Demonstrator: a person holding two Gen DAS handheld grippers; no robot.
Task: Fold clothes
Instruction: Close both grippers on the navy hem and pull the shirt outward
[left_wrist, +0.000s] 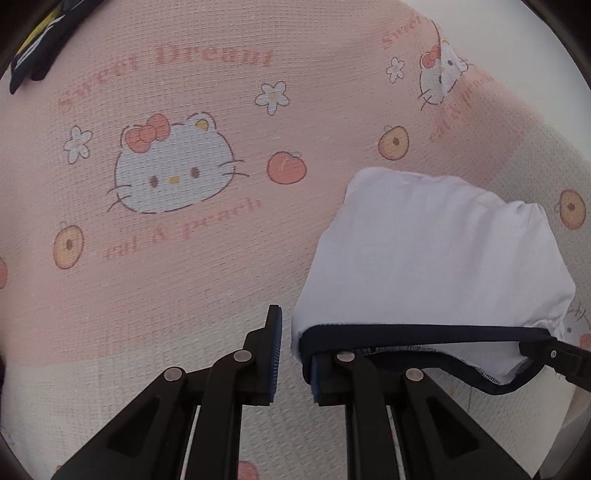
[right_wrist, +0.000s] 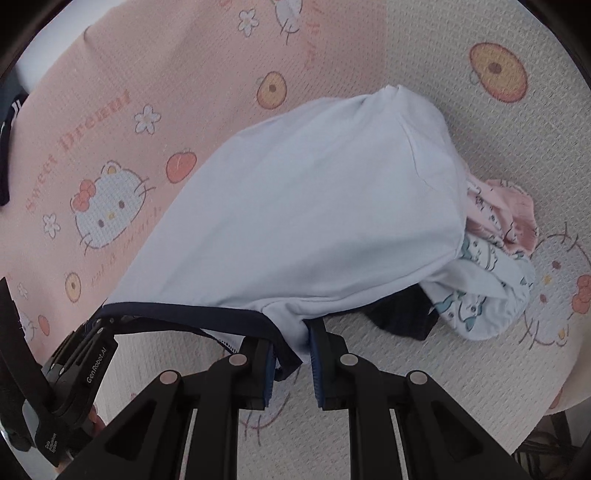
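Left gripper (left_wrist: 293, 354): clamped on the white shirt (left_wrist: 436, 258) navy hem.
Right gripper (right_wrist: 291, 363): clamped on the same hem.
Shirt: hanging over the pink cat blanket (left_wrist: 184, 258).

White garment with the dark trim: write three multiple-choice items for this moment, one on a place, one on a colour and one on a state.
1. Where on the mat is the small pile of printed clothes?
A. On the pink part
B. On the cream part, at the white garment's far end
C. Between a gripper's fingers

2. What colour is the trim along the garment's held edge?
A. Navy
B. Red
C. Yellow

3. How is the garment held?
A. Lying untouched
B. By one gripper only
C. By the left gripper and the right gripper, both shut on the trimmed edge

Answers:
1 B: the right wrist view shows the pile on cream weave past the garment.
2 A: the band is dark blue.
3 C: each wrist view shows cloth pinched between the fingers.
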